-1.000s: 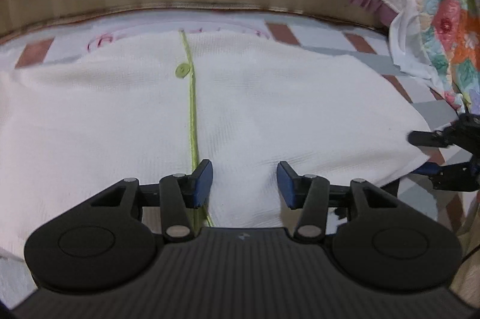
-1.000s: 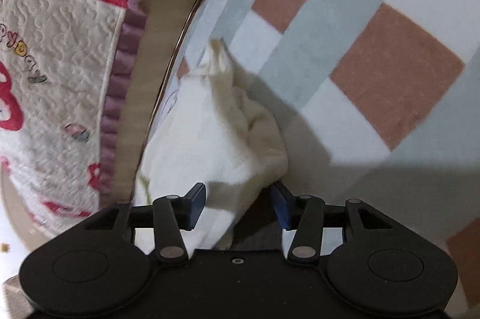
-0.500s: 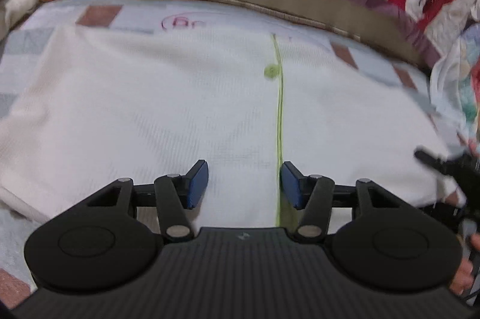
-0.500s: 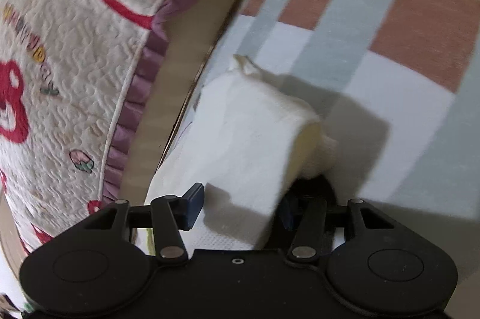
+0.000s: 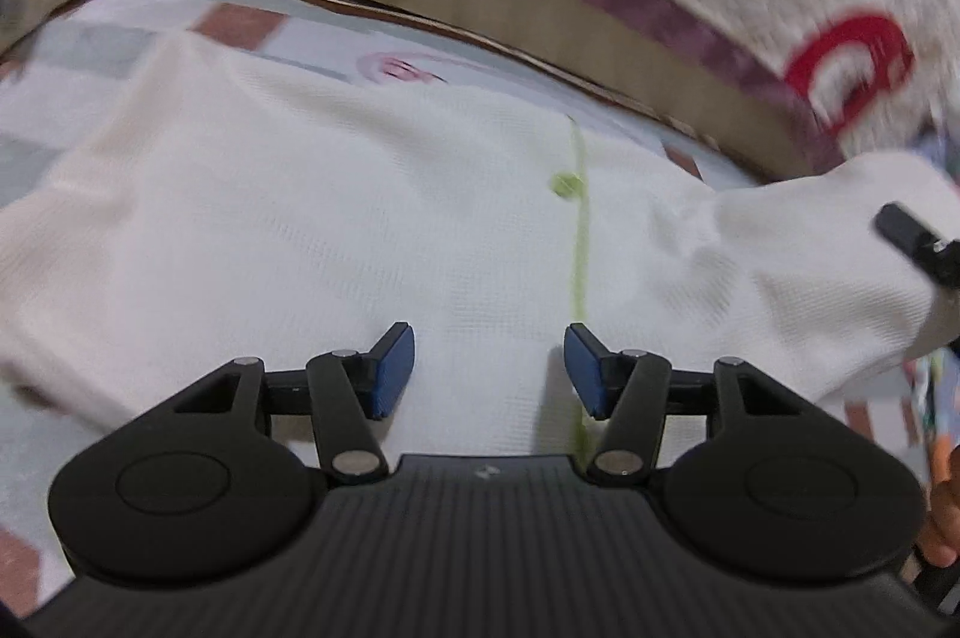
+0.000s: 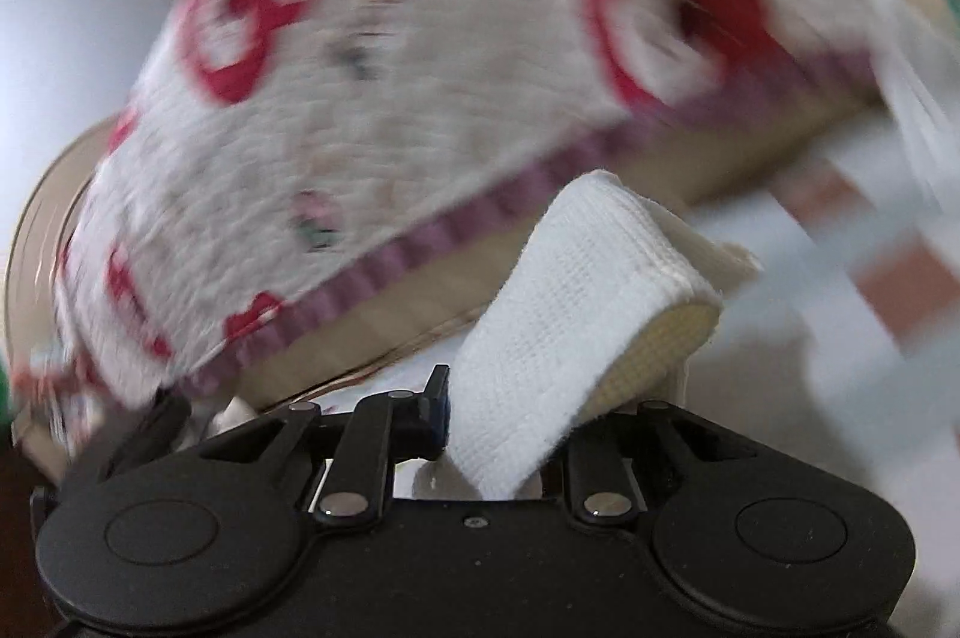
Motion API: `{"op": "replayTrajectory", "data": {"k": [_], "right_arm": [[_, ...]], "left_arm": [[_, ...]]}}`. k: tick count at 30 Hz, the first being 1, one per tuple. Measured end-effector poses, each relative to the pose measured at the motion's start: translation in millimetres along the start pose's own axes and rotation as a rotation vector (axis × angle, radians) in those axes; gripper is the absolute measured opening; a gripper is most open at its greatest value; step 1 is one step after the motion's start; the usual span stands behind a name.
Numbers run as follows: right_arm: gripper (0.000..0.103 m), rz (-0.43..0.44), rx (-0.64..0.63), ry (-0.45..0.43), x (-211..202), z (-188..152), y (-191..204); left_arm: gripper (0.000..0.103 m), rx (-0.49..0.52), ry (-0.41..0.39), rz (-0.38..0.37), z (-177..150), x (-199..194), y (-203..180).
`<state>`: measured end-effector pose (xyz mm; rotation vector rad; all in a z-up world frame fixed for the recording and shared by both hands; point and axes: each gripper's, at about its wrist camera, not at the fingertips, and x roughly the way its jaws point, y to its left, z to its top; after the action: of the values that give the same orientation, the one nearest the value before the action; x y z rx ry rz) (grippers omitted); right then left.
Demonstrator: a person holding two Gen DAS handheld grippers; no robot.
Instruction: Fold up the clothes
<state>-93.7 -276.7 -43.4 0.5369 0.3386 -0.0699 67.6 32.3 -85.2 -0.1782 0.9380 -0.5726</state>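
The white garment (image 5: 336, 218) lies mostly spread flat on the striped bed sheet (image 5: 78, 38), so most folding remains. The right gripper (image 6: 504, 434), jaws pinching its sleeve (image 6: 570, 302), lifts it at 3 o'clock. The left gripper (image 5: 489, 368) hovers, jaws spread.

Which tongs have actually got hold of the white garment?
The right tongs: shut on the garment's sleeve, lifting it. The left tongs gape open above the flat body, holding nothing.
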Motion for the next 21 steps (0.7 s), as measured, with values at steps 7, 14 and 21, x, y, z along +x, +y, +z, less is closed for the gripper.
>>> {"op": "replayTrajectory", "data": {"k": [7, 14, 21], "right_arm": [[0.022, 0.16, -0.257, 0.077, 50.6, 23.1, 118.5], [0.021, 0.229, -0.471, 0.317, 148.8, -42.3, 217.3], [0.02, 0.226, -0.478, 0.498, 197.9, -111.5, 224.3]], "left_arm": [[0.053, -0.062, -0.067, 0.139, 14.0, -40.0, 60.5], [0.053, -0.184, -0.086, 0.145, 0.2, -59.3, 112.6], [0.053, -0.259, -0.118, 0.086, -8.6, -76.1, 140.4]]}}
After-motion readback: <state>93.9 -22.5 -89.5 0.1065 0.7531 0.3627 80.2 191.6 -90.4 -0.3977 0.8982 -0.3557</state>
